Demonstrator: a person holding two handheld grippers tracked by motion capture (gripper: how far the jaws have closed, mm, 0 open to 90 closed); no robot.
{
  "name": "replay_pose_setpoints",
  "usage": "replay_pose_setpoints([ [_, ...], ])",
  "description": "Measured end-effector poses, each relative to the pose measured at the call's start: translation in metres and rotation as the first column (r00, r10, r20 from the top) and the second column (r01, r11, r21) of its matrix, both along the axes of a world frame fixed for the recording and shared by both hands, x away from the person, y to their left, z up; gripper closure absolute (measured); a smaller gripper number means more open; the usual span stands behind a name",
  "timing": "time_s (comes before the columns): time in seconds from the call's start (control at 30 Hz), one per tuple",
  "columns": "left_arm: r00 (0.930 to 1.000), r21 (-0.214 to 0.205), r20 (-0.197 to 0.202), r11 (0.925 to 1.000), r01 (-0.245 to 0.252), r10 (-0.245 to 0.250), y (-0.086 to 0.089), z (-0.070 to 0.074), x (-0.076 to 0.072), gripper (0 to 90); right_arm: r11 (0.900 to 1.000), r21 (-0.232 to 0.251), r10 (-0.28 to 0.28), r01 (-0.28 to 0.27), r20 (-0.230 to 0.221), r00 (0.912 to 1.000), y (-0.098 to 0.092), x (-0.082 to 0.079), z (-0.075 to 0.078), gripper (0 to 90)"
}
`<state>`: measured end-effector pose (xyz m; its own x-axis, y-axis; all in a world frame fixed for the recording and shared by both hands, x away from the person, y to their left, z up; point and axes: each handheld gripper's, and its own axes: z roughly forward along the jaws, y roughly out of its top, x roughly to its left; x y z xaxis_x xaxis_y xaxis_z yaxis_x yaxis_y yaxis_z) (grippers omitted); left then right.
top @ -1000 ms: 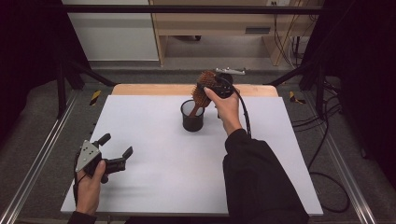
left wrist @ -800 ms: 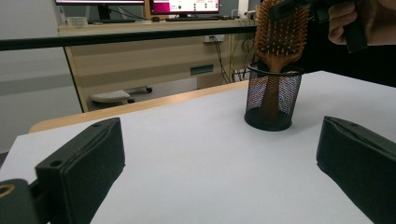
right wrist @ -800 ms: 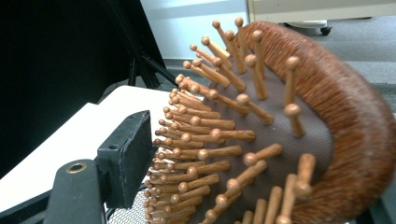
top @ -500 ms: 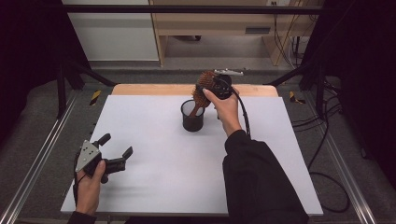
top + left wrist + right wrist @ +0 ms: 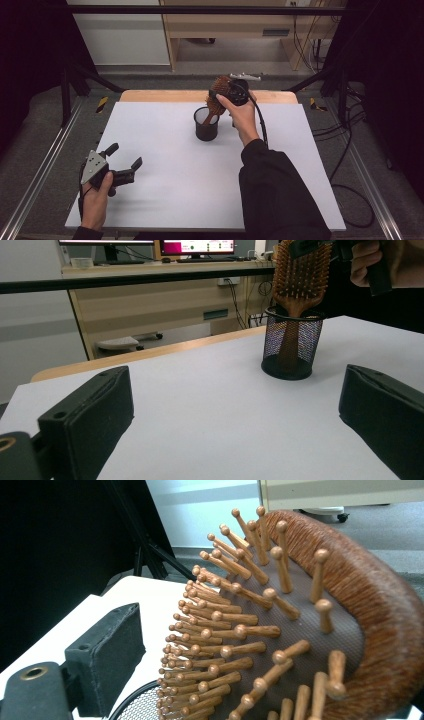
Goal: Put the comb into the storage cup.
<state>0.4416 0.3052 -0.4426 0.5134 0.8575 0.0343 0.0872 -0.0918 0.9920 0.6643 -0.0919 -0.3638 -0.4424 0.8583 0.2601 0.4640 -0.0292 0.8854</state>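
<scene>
1. Almost nothing has shifted since the earlier frames: both my hands are where they were, and the wooden hairbrush (image 5: 218, 95) still stands handle-down in the black mesh cup (image 5: 206, 125).
2. What has changed is my right gripper (image 5: 223, 93): its jaws have just been opening, with the brush head still between them.
3. From the right gripper view, the one pad (image 5: 107, 655) I can see stands clear of the bristles (image 5: 235, 630), with a gap of white table showing between them. The other jaw is hidden behind the brush head, so I cannot say whether it touches the back.
4. So I read the right tongs as open around the brush head, not clamped on it.
5. The brush leans in the cup, its handle down inside the mesh and its head above the rim, tilted toward the far edge of the table in the high view.
6. The cup sits on the white table (image 5: 165, 200), toward the far side and near the middle.
7. My left gripper (image 5: 124, 162) rests low at the near left of the table, well apart from the cup.
8. Its jaws stand wide open with nothing between them; in the left gripper view they frame the cup (image 5: 291, 347) and brush (image 5: 300, 277) farther off.
</scene>
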Motion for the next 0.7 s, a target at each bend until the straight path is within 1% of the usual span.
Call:
replay_pose_setpoints([
  [0.27,1.0,0.0,0.0,1.0,0.0,0.0,0.0,0.0,0.0,1.3,1.0,-0.006,0.003,-0.003,0.007,1.0,-0.001,-0.002,0.002,7.5],
  [0.4,1.0,0.0,0.0,1.0,0.0,0.0,0.0,0.0,0.0,1.2,1.0,-0.008,-0.005,0.005,0.009,0.9999,-0.003,-0.004,0.003,6.2],
  [0.7,1.0,0.001,0.0,1.0,-0.002,0.002,0.0,0.0,0.0,1.2,0.9999,-0.006,-0.013,0.013,0.022,0.9997,-0.013,-0.011,0.01,5.5],
])
